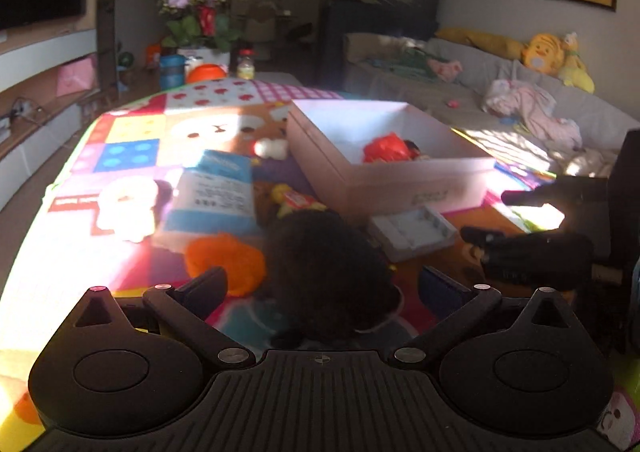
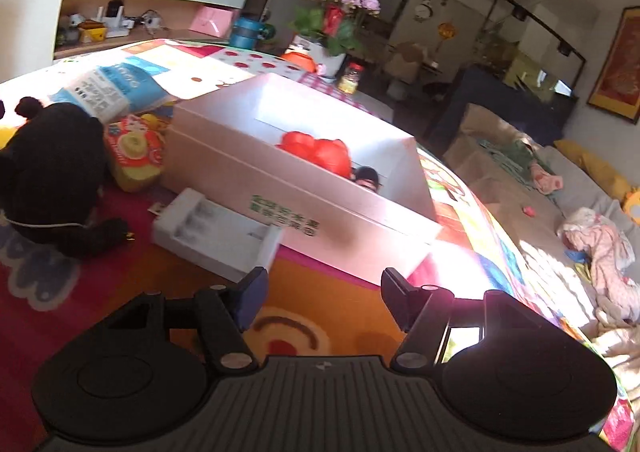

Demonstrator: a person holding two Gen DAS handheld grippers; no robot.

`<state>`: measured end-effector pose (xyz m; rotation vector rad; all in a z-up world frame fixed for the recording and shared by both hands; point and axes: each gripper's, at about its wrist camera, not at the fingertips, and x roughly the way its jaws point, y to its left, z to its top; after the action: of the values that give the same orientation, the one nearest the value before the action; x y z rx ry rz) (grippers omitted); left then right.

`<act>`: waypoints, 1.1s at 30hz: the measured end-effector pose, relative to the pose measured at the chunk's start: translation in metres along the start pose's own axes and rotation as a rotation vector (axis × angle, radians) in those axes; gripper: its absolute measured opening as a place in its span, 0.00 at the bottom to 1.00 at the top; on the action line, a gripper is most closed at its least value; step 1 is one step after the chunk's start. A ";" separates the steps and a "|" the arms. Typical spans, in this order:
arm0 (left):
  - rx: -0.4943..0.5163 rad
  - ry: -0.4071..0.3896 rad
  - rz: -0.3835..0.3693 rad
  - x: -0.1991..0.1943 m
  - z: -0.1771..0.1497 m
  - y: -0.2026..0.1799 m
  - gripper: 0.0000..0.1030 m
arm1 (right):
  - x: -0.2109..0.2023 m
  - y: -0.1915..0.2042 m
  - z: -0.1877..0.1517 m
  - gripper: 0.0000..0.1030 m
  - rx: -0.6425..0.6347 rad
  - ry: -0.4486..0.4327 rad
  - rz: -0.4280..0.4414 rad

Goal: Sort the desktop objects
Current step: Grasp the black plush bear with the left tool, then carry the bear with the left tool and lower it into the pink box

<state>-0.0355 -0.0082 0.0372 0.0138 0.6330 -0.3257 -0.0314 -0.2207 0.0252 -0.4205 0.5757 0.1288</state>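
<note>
In the left wrist view the left tongs [image 1: 324, 288] stand wide apart at the bottom of the frame, with a black plush toy [image 1: 324, 264] between the fingers; whether the pads touch it cannot be told. An orange object [image 1: 226, 262] lies just left of the toy, and a blue-and-white packet [image 1: 218, 188] lies above it on the patterned desk [image 1: 132, 128]. The white box [image 1: 384, 172], right of centre, holds a red item [image 1: 386, 148]. In the right wrist view the right tongs [image 2: 324, 296] are partly open and empty, over bare desk at lower centre; a white battery charger [image 2: 216, 238] lies just above them against the box front.
</note>
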 end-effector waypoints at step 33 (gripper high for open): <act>0.034 -0.011 0.263 0.022 0.007 0.025 0.78 | -0.012 -0.003 -0.021 0.81 0.221 0.070 0.271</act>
<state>-0.0072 0.0081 0.0274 0.1267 0.6070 -0.0826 -0.0516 -0.2327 0.0172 -0.1307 0.7066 0.3074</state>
